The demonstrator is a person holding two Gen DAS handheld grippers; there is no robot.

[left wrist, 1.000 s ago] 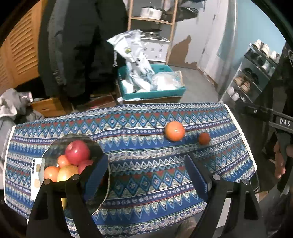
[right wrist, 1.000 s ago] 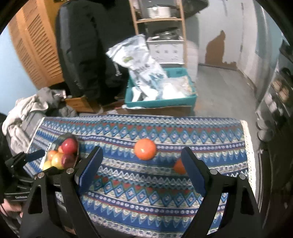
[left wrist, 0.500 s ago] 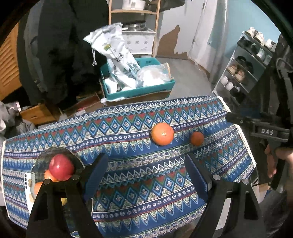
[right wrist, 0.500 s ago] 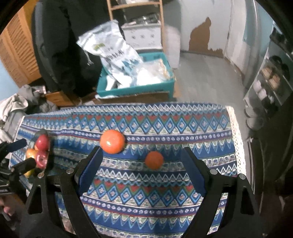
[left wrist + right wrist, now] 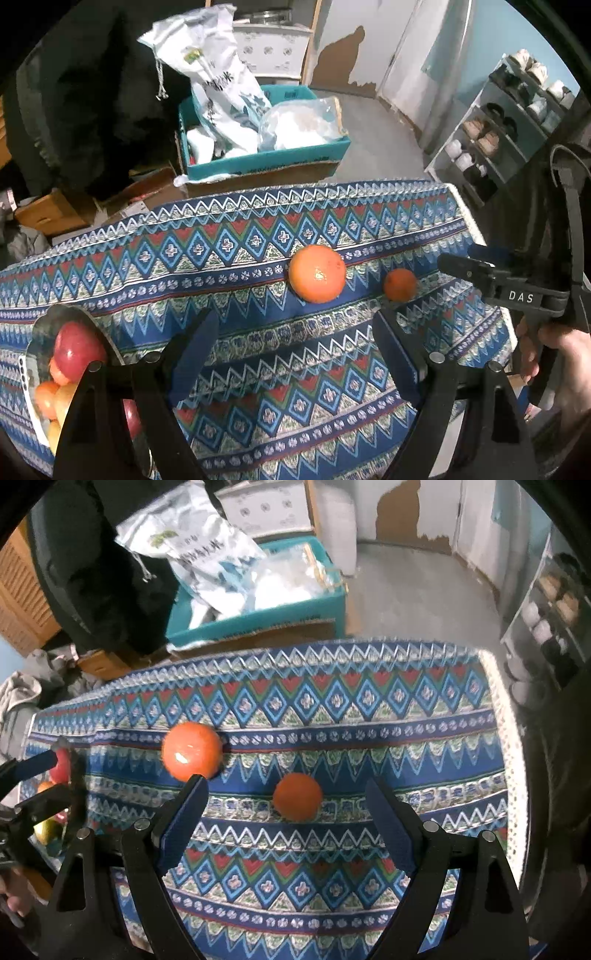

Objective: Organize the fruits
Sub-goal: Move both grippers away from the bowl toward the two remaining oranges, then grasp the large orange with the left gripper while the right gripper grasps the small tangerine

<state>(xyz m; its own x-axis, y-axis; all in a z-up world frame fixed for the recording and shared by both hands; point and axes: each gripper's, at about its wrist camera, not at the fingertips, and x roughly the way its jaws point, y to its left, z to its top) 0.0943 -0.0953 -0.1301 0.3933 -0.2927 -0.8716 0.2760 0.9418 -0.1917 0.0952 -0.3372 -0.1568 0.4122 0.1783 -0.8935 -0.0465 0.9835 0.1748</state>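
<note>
My left claw (image 5: 295,343), black plastic arms, blue padded fingers (image 5: 194,354), round silver screws at the pivots, my right claw (image 5: 282,812) built alike, white "DAS" lettering on its black side, bare hand (image 5: 565,365) behind it

both views are dim and cool-toned indoor light, with heavy black vignetting at the round fisheye edges, where straight lines bow. in the left wrist view the large glossy orange fruit (image 5: 317,274) is sharp, carries a small white glare spot on its front and throws a soft shadow onto the blue patterned cloth-covered surface (image 5: 229,258) beneath it. in the right wrist view the same fruit (image 5: 192,750) is smeared by motion blur, as is the cloth around it.
</note>
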